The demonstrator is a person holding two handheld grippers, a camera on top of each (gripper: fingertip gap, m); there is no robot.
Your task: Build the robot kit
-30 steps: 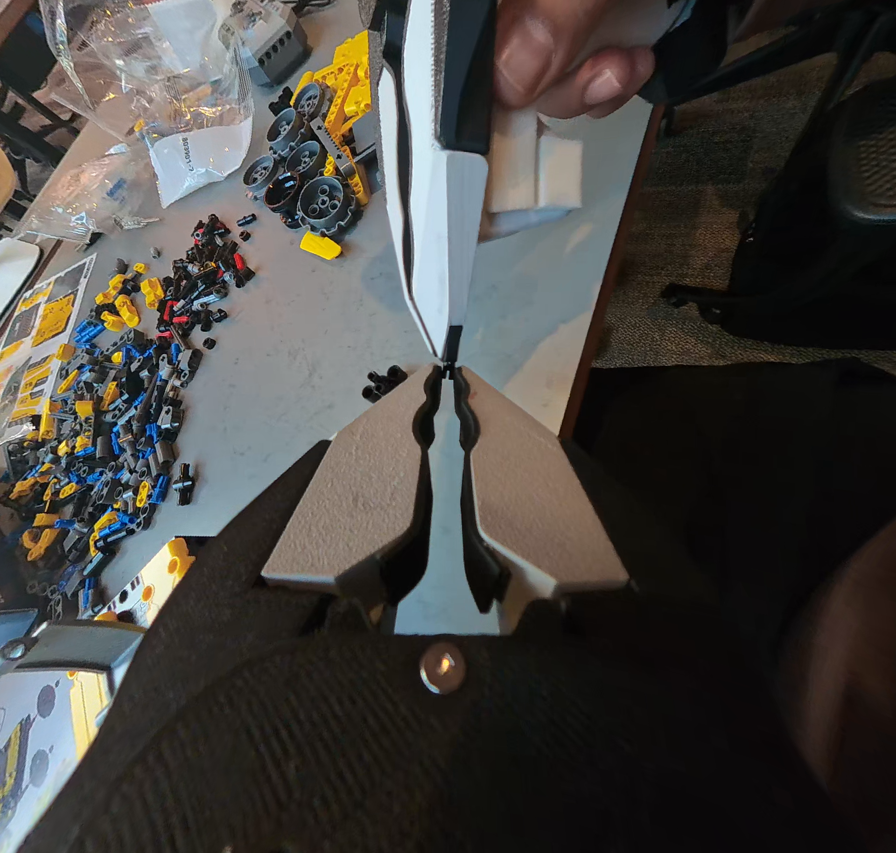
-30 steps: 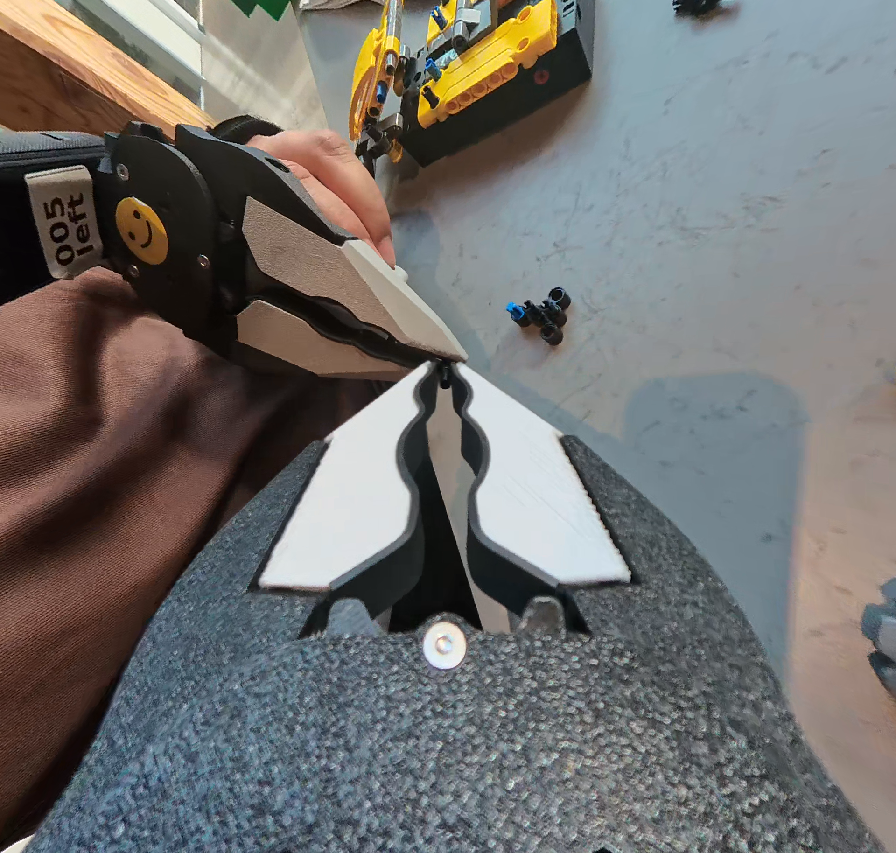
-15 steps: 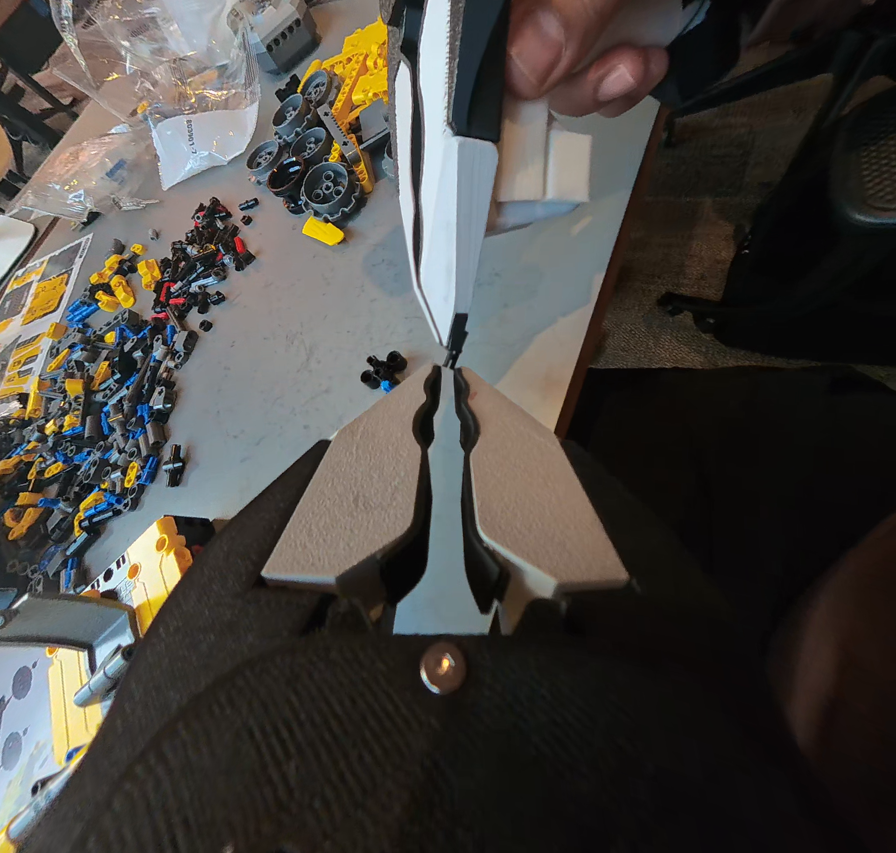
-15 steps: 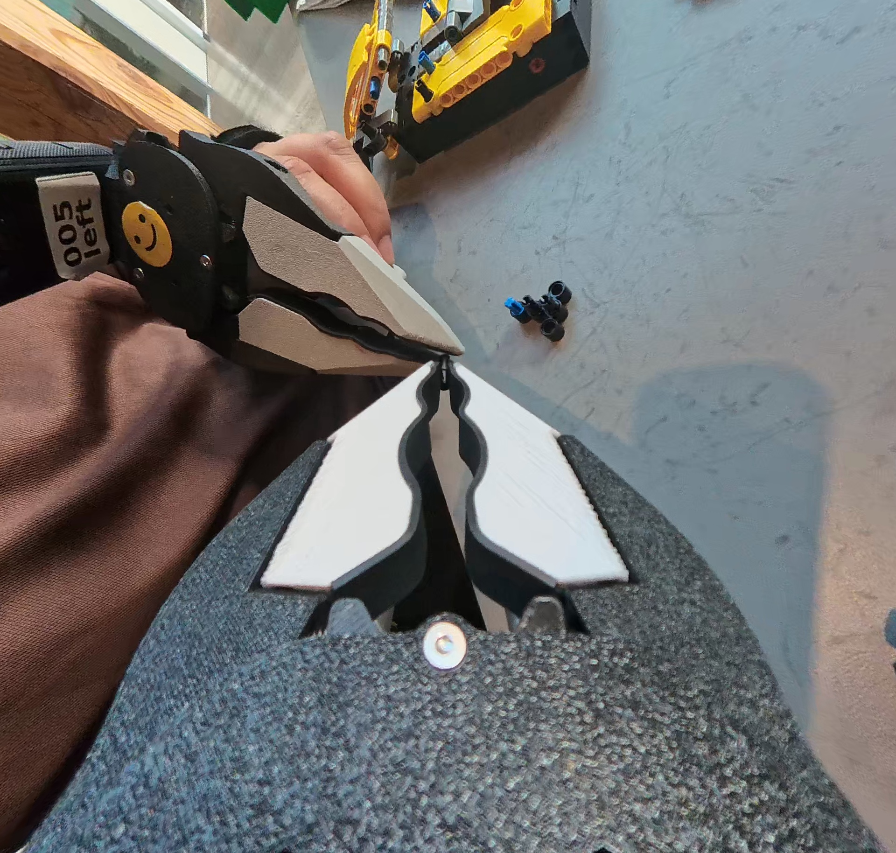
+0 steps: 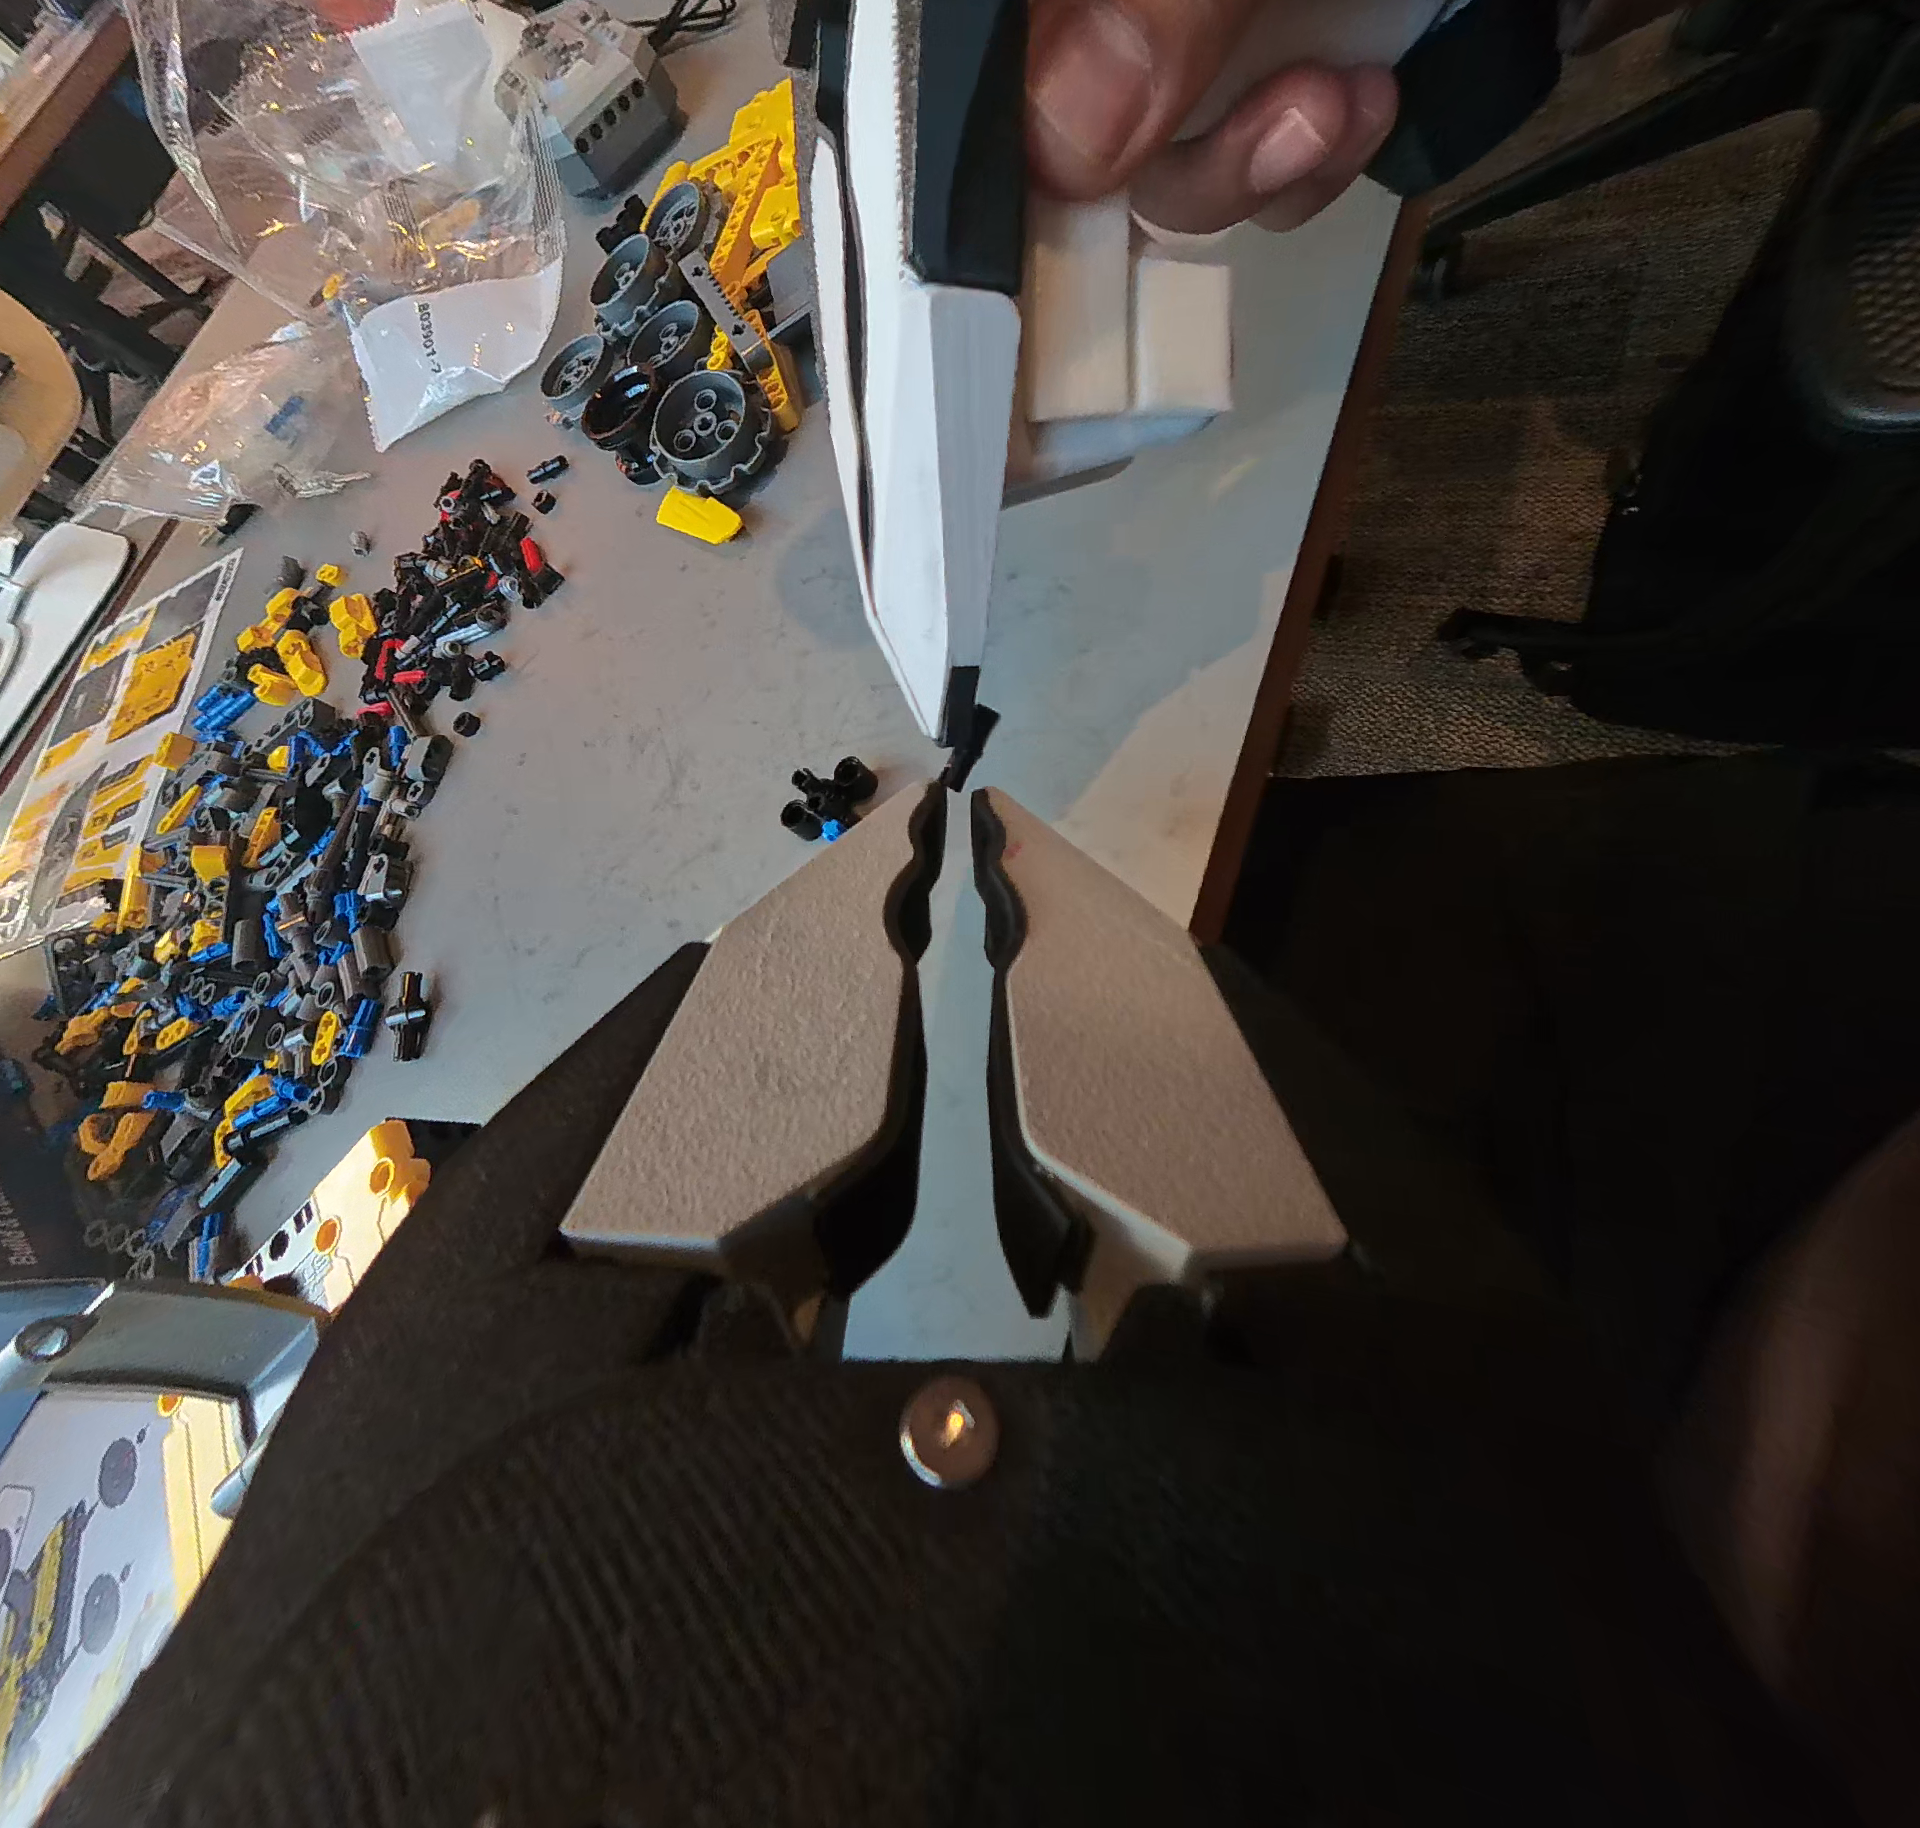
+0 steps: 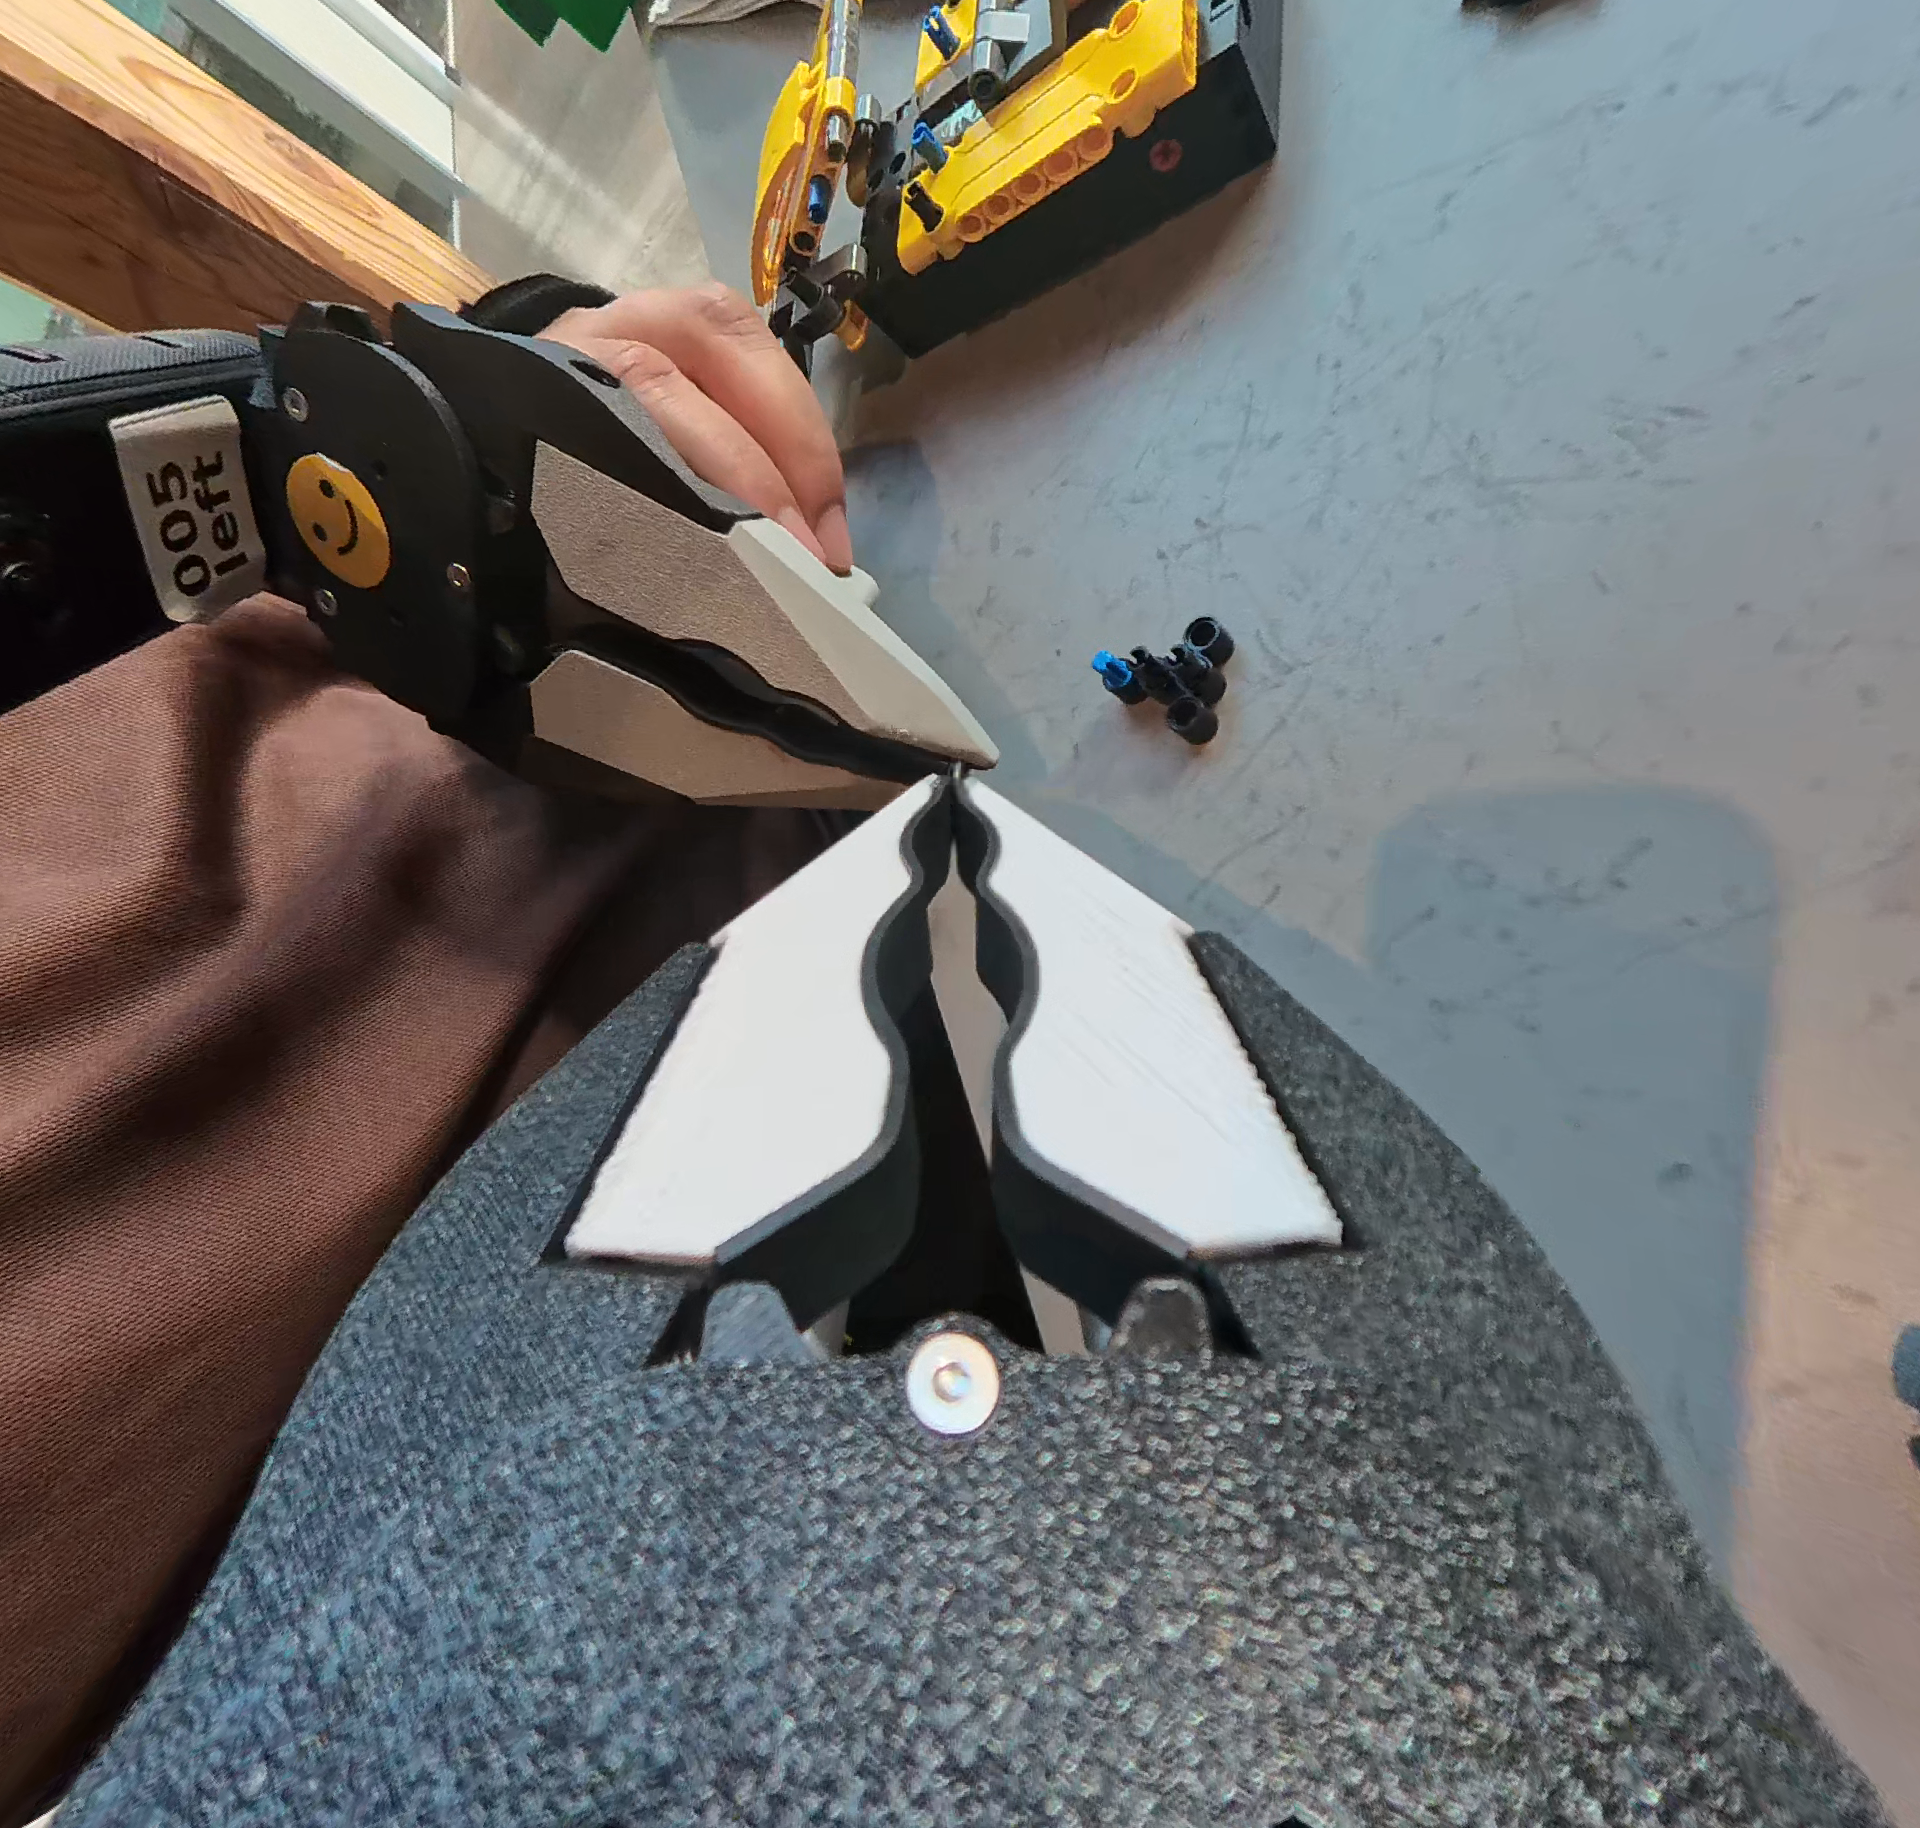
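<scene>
The left gripper [image 5: 958,791] is seen with its grey fingers slightly parted at the tips, a narrow gap showing between them. The right gripper [image 6: 952,779] is clenched, its white fingers pressed together on a small black pin [image 5: 968,734], which protrudes from their tips. In the left wrist view the pin's free end is seen at the mouth of the left gripper's gap; whether it is touched there cannot be told. Both grippers are held tip to tip above the near edge of the grey counter [image 5: 644,770].

A small cluster of black connectors with a blue pin [image 6: 1169,677] is noted on the counter just beside the meeting tips. A heap of loose black, blue and yellow parts [image 5: 239,905] is spread farther left. A yellow and grey wheeled assembly [image 5: 686,344] and a clear plastic bag [image 5: 343,178] are found at the far side. A yellow and black assembly [image 6: 1018,137] is recorded near the hand [image 6: 707,396] that holds the left gripper.
</scene>
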